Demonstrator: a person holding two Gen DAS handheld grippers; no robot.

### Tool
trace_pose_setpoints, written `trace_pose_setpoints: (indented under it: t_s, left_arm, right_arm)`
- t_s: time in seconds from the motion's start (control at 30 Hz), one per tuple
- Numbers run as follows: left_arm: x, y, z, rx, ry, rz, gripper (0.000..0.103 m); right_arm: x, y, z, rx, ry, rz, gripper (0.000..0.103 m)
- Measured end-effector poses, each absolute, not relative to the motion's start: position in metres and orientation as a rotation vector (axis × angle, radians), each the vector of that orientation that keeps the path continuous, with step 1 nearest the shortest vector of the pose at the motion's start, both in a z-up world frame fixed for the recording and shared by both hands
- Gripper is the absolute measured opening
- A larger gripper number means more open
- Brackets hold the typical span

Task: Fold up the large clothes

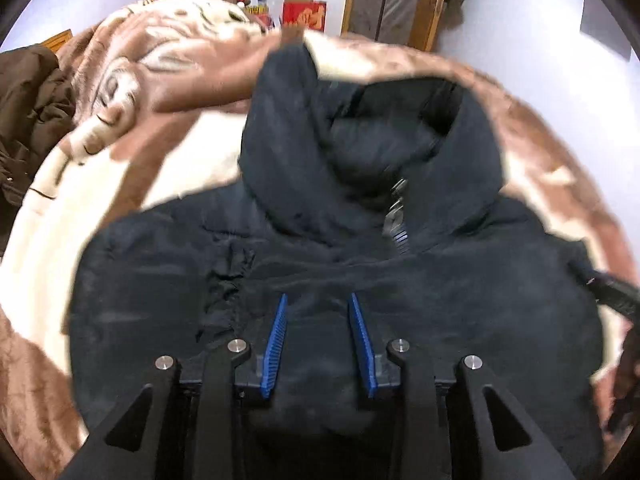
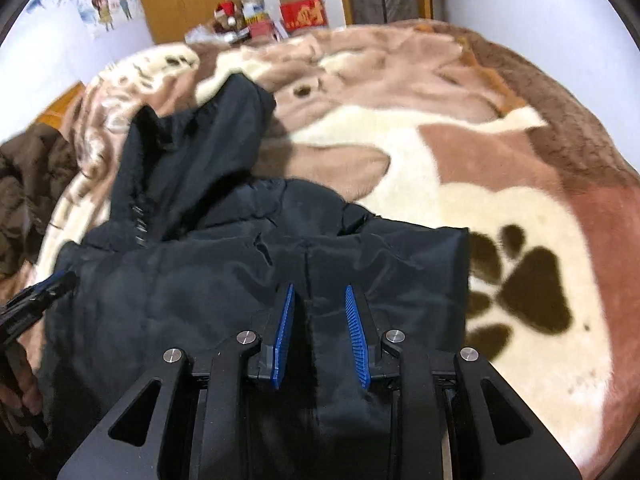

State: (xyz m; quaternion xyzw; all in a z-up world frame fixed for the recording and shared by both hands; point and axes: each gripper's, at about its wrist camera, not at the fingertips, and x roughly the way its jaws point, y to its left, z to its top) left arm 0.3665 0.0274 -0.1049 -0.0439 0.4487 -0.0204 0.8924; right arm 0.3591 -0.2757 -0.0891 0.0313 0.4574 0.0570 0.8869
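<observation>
Lying under both jaws, black jacket [image 1: 320, 240], left gripper [image 1: 318, 300] parted, right gripper [image 2: 320, 292] pinching a fold
</observation>
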Motion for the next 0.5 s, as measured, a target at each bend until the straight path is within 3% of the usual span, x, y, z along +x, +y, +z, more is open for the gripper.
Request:
trace_pose_setpoints:
  t_s: [0.23,0.5]
  left_arm:
    - [0.369,0.033,-0.122,-0.090,0.916,-0.051,0.037]
    - [0.320,0.037,-0.061,-0.122,0.830,-0.091,0.036]
  right_arm:
    - [0.367,-0.267,-0.112,0.038,0.974,0.096,0.027]
    - [0.312,-0.269,-0.053,0.096,0.888,0.127,0.027]
